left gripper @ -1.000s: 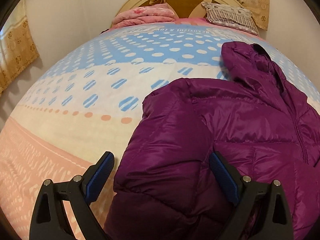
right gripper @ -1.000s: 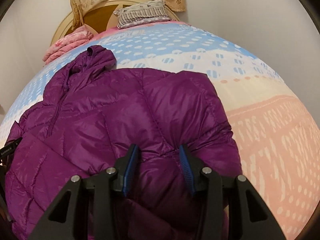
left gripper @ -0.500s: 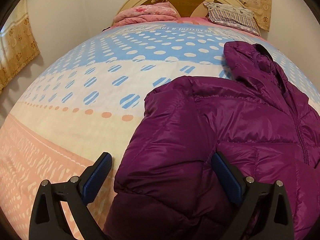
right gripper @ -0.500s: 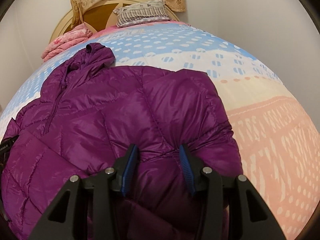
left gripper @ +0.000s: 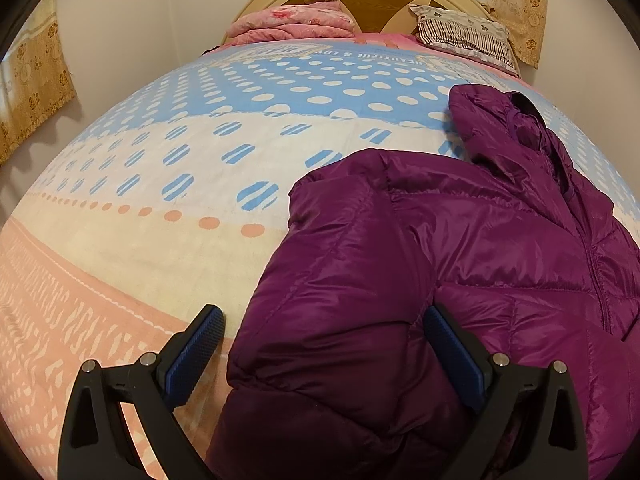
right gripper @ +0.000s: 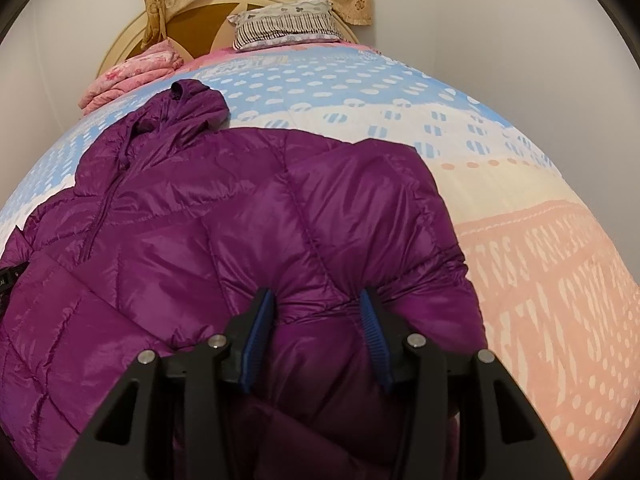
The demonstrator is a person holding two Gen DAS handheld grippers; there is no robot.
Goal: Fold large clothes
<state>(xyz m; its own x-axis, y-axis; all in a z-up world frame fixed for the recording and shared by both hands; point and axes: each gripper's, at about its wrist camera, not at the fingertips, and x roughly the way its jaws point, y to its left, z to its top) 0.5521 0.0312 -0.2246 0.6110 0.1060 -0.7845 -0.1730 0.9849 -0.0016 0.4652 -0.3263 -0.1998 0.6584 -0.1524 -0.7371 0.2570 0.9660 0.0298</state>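
Note:
A purple hooded puffer jacket (left gripper: pixel 460 240) lies spread on the bed, front up, its hood (left gripper: pixel 500 120) toward the headboard. My left gripper (left gripper: pixel 322 314) is open wide over the jacket's left sleeve edge. One of its fingers hangs above the sheet, the other above the jacket, and neither pad presses the cloth. In the right wrist view the jacket (right gripper: pixel 200 220) fills the left and middle. My right gripper (right gripper: pixel 316 296) is shut on a puffed fold of the jacket near its right side, with creases running out from both pads.
The bed sheet (left gripper: pixel 200 140) has blue dots, a cream band and a pink band. It stretches bare to the left of the jacket and, in the right wrist view, to its right (right gripper: pixel 520 200). A folded pink quilt (left gripper: pixel 292 24) and a striped pillow (left gripper: pixel 464 36) lie by the headboard (left gripper: pixel 380 0). Walls stand close on both sides.

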